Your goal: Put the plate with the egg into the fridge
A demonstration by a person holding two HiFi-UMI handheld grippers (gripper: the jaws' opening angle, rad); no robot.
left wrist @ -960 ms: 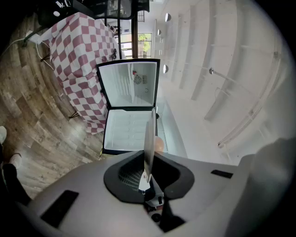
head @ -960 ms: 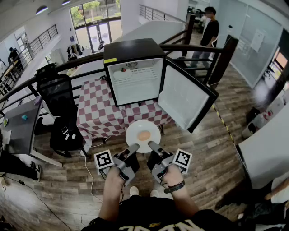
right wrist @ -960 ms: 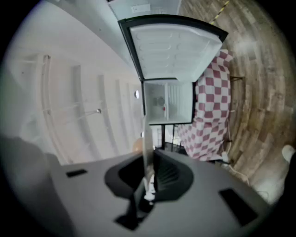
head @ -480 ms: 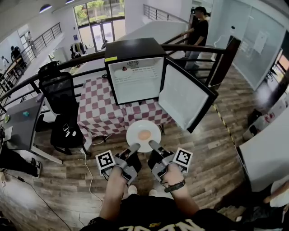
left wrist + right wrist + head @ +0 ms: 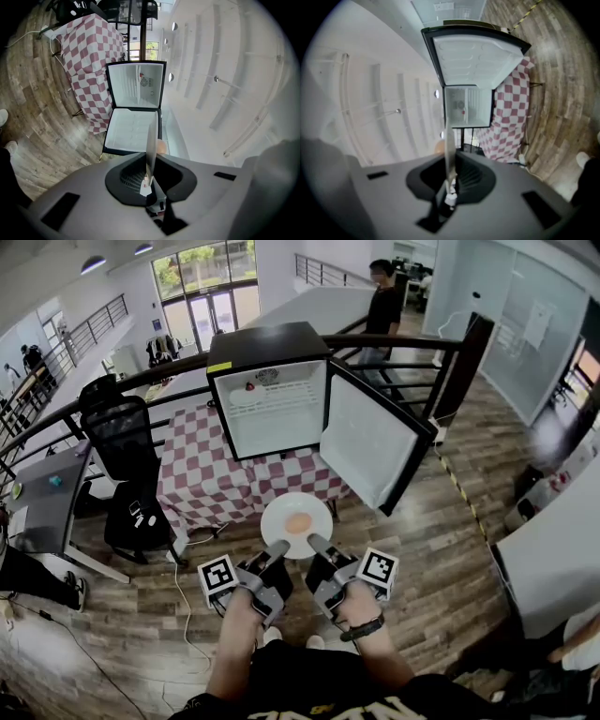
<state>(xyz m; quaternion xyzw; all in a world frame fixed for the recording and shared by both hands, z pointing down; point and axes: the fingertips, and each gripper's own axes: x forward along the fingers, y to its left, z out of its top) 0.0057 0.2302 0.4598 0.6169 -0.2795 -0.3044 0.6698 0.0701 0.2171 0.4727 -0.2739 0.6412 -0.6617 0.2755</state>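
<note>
A white plate (image 5: 283, 510) with an egg (image 5: 298, 522) on it hangs level in front of me, above the wooden floor. My left gripper (image 5: 278, 547) is shut on the plate's near left rim and my right gripper (image 5: 312, 542) on its near right rim. The left gripper view shows the plate (image 5: 151, 143) edge-on between the jaws, with the egg (image 5: 161, 146) beside it. In the right gripper view the plate (image 5: 449, 150) and egg (image 5: 439, 147) appear the same way. Ahead, the black fridge (image 5: 272, 338) stands on a checkered table (image 5: 211, 484), its door (image 5: 370, 442) swung open to the right.
A small dish with something red (image 5: 248, 393) sits on the fridge's top shelf. A black office chair (image 5: 122, 442) and a grey desk (image 5: 42, 498) stand at the left. A dark railing (image 5: 403, 338) runs behind the fridge, with a person (image 5: 382, 306) beyond it.
The person behind the railing has walked to the left. The fridge sits slightly further left in the head view. Both grippers still hold the plate in the same spot.
</note>
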